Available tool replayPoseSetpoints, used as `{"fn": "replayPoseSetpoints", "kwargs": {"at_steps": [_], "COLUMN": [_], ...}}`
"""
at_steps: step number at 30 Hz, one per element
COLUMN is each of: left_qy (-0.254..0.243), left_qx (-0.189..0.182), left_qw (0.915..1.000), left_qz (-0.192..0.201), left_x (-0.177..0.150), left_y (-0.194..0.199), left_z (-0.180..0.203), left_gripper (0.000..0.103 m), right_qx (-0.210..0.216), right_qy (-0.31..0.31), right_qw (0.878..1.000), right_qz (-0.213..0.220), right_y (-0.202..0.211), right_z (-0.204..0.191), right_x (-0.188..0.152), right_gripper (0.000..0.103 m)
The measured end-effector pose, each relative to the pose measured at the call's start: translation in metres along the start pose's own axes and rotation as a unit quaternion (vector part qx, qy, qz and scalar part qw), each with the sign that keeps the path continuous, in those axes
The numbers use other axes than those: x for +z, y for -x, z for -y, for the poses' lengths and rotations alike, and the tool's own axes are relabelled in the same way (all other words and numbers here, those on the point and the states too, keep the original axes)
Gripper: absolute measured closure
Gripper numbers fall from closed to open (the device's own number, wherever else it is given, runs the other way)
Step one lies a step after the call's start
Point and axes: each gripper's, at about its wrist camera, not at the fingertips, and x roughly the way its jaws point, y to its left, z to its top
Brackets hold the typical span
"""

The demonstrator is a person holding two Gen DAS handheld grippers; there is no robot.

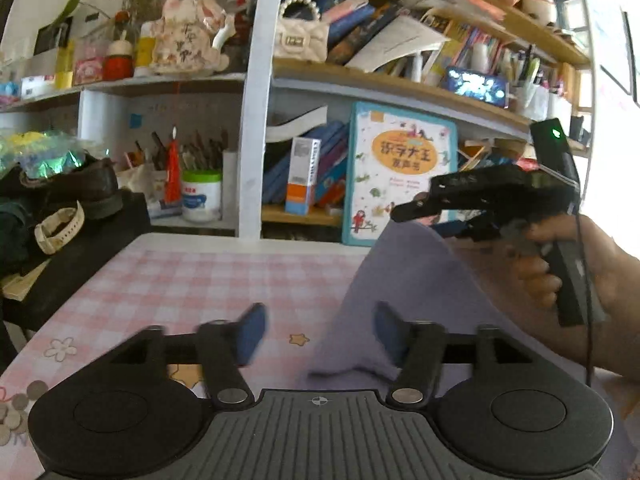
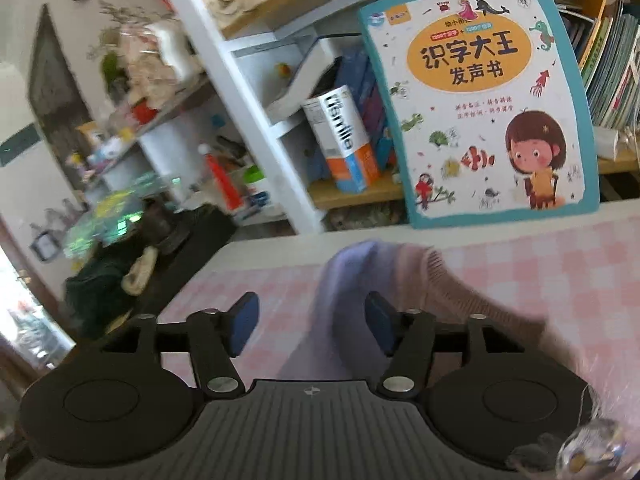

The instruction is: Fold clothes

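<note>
A lavender knit garment (image 1: 400, 280) rises in a peak from the pink checked table (image 1: 180, 280), its top at the tips of my right gripper (image 1: 420, 214), which a hand holds. My left gripper (image 1: 320, 334) stands open; a low fold of the garment lies beside its right pad and nothing is pinched. In the right wrist view the garment (image 2: 352, 276), lavender with a pinkish ribbed part, runs loose between the wide-apart blue pads of the right gripper (image 2: 312, 324), above the table (image 2: 560, 272).
A children's picture book (image 1: 400, 172) (image 2: 480, 92) leans against crowded shelves at the table's back edge. A black box (image 1: 80, 248) with a shoe and a watch borders the table's left side. Coins (image 1: 16, 408) lie near the left front corner.
</note>
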Motion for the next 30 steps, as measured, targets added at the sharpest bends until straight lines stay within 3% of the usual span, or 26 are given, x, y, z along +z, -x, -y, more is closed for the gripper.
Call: {"fn": "replayPoseSetpoints", "kwargs": {"at_steps": [7, 13, 15, 16, 18, 20, 27, 30], "left_qy": [-0.05, -0.077, -0.1, -0.113, -0.138, -0.166, -0.228, -0.258], "left_qx": [-0.052, -0.104, -0.117, -0.124, -0.141, -0.162, -0.23, -0.234], "left_qw": [0.9973, 0.9912, 0.9874, 0.9851, 0.9793, 0.9714, 0.9442, 0.9349], "left_qz": [-0.015, -0.029, -0.034, -0.038, -0.044, -0.05, -0.06, -0.066], "left_x": [-0.018, -0.031, -0.035, -0.037, -0.041, -0.046, -0.065, -0.075], "left_y": [0.018, 0.026, 0.026, 0.026, 0.026, 0.028, 0.042, 0.043], "left_z": [0.04, 0.074, 0.088, 0.095, 0.109, 0.123, 0.161, 0.174], "left_gripper": [0.035, 0.032, 0.032, 0.032, 0.032, 0.032, 0.031, 0.031], "right_qx": [0.002, -0.074, -0.097, -0.106, -0.131, -0.157, -0.185, -0.199], "right_qy": [0.058, 0.102, 0.1, 0.099, 0.102, 0.104, 0.11, 0.108], "right_qw": [0.998, 0.992, 0.99, 0.988, 0.985, 0.981, 0.976, 0.974], "right_qz": [0.012, 0.028, 0.037, 0.042, 0.047, 0.039, 0.009, -0.008], "right_y": [0.103, 0.17, 0.184, 0.189, 0.194, 0.192, 0.162, 0.143], "right_z": [-0.009, -0.002, 0.005, 0.008, 0.014, 0.02, 0.047, 0.059], "right_x": [-0.048, -0.108, -0.124, -0.129, -0.136, -0.137, -0.118, -0.11], "right_gripper": [0.037, 0.038, 0.043, 0.047, 0.072, 0.081, 0.084, 0.084]}}
